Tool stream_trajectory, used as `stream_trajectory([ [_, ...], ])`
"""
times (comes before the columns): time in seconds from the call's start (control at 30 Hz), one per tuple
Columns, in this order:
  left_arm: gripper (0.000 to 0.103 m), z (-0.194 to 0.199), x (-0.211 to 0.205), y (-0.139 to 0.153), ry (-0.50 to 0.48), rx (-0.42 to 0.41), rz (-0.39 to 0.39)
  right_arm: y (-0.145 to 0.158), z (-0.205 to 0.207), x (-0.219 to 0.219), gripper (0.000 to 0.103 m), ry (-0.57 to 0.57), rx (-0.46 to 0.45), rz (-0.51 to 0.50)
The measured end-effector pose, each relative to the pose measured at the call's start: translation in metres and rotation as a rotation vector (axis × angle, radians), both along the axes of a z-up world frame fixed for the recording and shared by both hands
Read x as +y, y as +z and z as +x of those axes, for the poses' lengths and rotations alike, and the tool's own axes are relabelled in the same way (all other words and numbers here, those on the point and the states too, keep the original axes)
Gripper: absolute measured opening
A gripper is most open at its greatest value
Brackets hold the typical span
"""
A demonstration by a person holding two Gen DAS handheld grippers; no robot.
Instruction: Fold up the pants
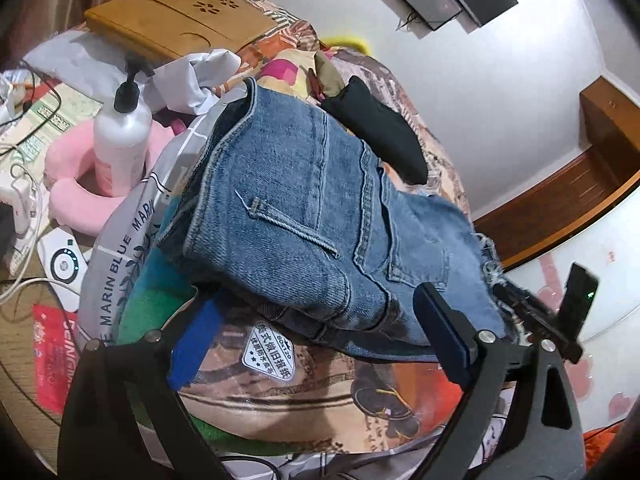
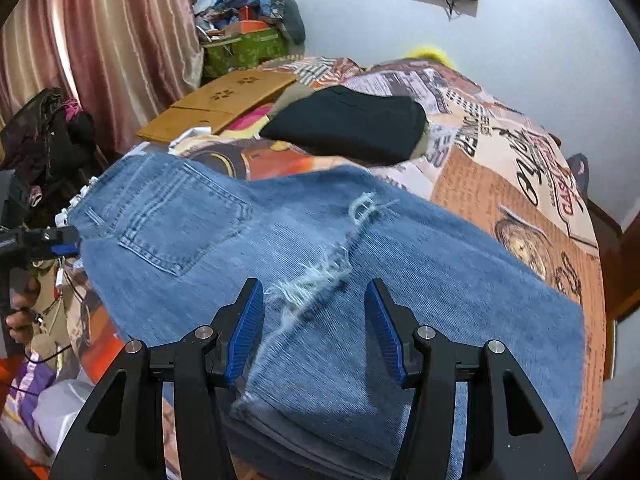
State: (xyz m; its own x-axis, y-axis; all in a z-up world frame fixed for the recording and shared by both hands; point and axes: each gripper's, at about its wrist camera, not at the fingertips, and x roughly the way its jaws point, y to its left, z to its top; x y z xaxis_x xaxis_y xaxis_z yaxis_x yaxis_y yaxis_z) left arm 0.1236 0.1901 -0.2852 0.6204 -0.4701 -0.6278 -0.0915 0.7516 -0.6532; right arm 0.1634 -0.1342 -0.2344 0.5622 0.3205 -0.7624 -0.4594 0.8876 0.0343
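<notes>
The blue jeans (image 1: 312,216) lie folded on the patterned bedspread (image 1: 304,396), waistband and back pocket up, frayed hems at the right. My left gripper (image 1: 320,340) is open, its fingers astride the near waist edge, not gripping. In the right wrist view the jeans (image 2: 360,280) spread flat with a frayed tear across the middle. My right gripper (image 2: 314,332) is open just above the folded leg end, blue pads on either side of the frayed strip. The left gripper (image 2: 56,240) shows at the far left by the waistband.
A folded black garment (image 2: 348,124) lies behind the jeans. A wooden lap tray (image 1: 180,16) sits at the back. A white pump bottle (image 1: 120,136), pink pillow (image 1: 76,192), plastic bags (image 1: 120,272) and cables crowd the left side. Curtains (image 2: 100,40) hang at the left.
</notes>
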Motion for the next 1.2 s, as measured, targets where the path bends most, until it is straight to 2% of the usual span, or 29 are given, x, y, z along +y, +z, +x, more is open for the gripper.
stream_trajectory([
  [0.1,0.094,0.007,0.001,-0.003,0.016,0.024,-0.011,-0.003,-0.001,-0.002,0.05,-0.003,0.0,-0.009],
  [0.23,0.094,0.023,-0.006,-0.004,0.037,0.059,0.051,-0.005,-0.004,-0.001,0.053,-0.001,-0.007,-0.017],
  [0.3,0.093,0.03,-0.013,-0.007,0.06,0.075,0.107,-0.007,-0.003,-0.001,0.054,0.004,-0.005,-0.013],
  [0.43,0.085,0.042,-0.035,-0.01,0.098,0.093,0.29,-0.013,-0.003,-0.002,0.055,0.005,0.008,-0.005],
  [0.53,0.075,0.043,-0.042,-0.005,0.112,0.078,0.354,-0.012,-0.004,-0.002,0.055,0.001,0.01,0.007],
  [0.57,0.065,0.042,-0.043,-0.002,0.111,0.071,0.367,-0.011,-0.004,-0.002,0.055,0.001,0.011,0.012],
  [0.6,0.051,0.041,-0.044,0.001,0.115,0.063,0.386,-0.011,-0.005,-0.003,0.055,0.001,0.012,0.017],
  [0.8,0.033,0.04,-0.054,0.025,0.085,0.018,0.464,0.0,-0.008,-0.017,0.055,-0.03,0.015,0.092],
  [0.93,0.031,0.043,-0.067,0.045,0.081,-0.029,0.537,0.012,-0.012,-0.038,0.055,-0.076,-0.01,0.127],
  [1.2,0.029,0.053,-0.082,0.102,0.078,-0.138,0.547,0.025,-0.026,-0.1,0.055,-0.216,-0.046,0.12],
])
